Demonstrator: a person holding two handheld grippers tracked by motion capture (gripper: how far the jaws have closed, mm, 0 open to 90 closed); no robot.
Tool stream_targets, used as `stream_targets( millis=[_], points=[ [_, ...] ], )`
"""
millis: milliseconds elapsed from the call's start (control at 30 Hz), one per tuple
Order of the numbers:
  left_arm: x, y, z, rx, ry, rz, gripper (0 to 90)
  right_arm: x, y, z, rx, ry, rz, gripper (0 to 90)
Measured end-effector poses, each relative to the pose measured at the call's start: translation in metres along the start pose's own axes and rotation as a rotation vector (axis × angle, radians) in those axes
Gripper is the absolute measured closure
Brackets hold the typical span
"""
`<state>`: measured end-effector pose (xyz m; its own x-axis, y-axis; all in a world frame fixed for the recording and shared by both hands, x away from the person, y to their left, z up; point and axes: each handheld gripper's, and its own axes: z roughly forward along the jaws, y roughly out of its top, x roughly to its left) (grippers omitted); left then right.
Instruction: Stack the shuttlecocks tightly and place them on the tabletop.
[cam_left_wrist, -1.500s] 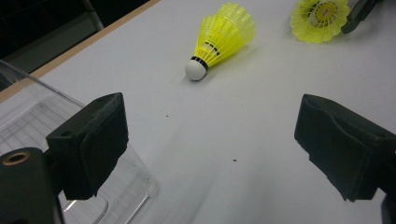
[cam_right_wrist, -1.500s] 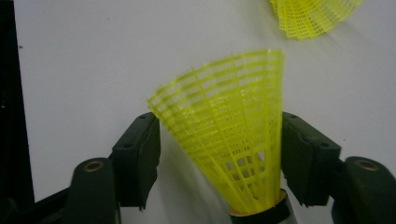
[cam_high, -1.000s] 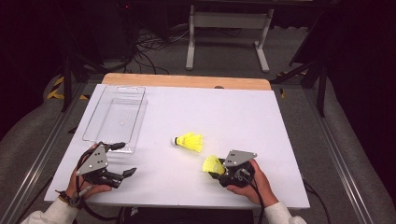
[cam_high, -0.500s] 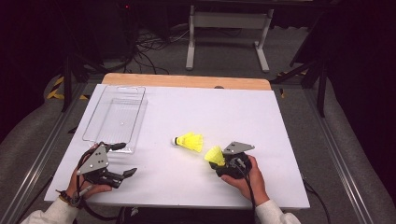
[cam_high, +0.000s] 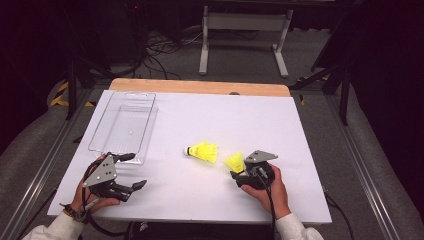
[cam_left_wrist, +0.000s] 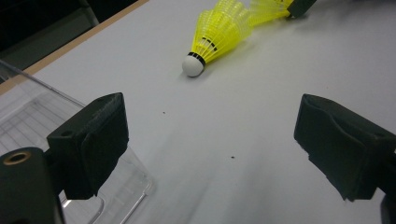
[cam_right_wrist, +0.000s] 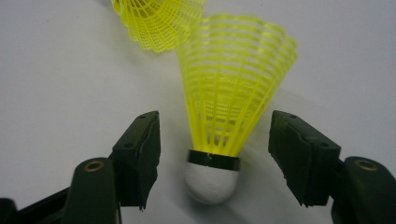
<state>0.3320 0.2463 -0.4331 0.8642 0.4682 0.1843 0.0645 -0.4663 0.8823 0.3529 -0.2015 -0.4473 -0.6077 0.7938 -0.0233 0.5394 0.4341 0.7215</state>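
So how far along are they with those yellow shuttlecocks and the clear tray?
Nothing looks finished: the clear tray holds no shuttlecock. In hand: the right gripper has its jaws around one shuttlecock, the pads standing off its cork; they have just been opening. The second shuttlecock lies on the table beside it. The left gripper is open near the tray. Probably both still need moving.

Two yellow plastic mesh shuttlecocks with white rounded tips are seen lying on the white desk (cam_high: 320, 150): one (cam_high: 202, 151) at mid-desk, another (cam_high: 234, 162) just beside it.
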Motion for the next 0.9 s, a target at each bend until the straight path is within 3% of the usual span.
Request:
stream_targets(
  millis=[167,267,433,667,900],
  points=[
    [0.0,0.0,-0.001,0.0,-0.001,0.001,10.9,0.0,-0.006,-0.003,0.008,-0.009,-0.011,47.9],
    [0.0,0.0,-0.001,0.003,-0.001,0.006,11.1,-0.001,-0.009,-0.005,0.009,-0.009,-0.025,64.3],
    [0.0,0.0,0.0,0.005,-0.002,0.007,11.3,0.003,-0.005,-0.003,0.003,-0.032,-0.027,64.9],
    [0.001,0.0,-0.003,-0.002,-0.001,0.009,11.4,0.016,-0.002,-0.009,-0.022,-0.016,0.061,64.9],
    [-0.001,0.001,-0.003,0.001,-0.003,0.014,11.5,0.026,-0.01,-0.008,0.017,-0.026,0.088,61.1]
  ],
)
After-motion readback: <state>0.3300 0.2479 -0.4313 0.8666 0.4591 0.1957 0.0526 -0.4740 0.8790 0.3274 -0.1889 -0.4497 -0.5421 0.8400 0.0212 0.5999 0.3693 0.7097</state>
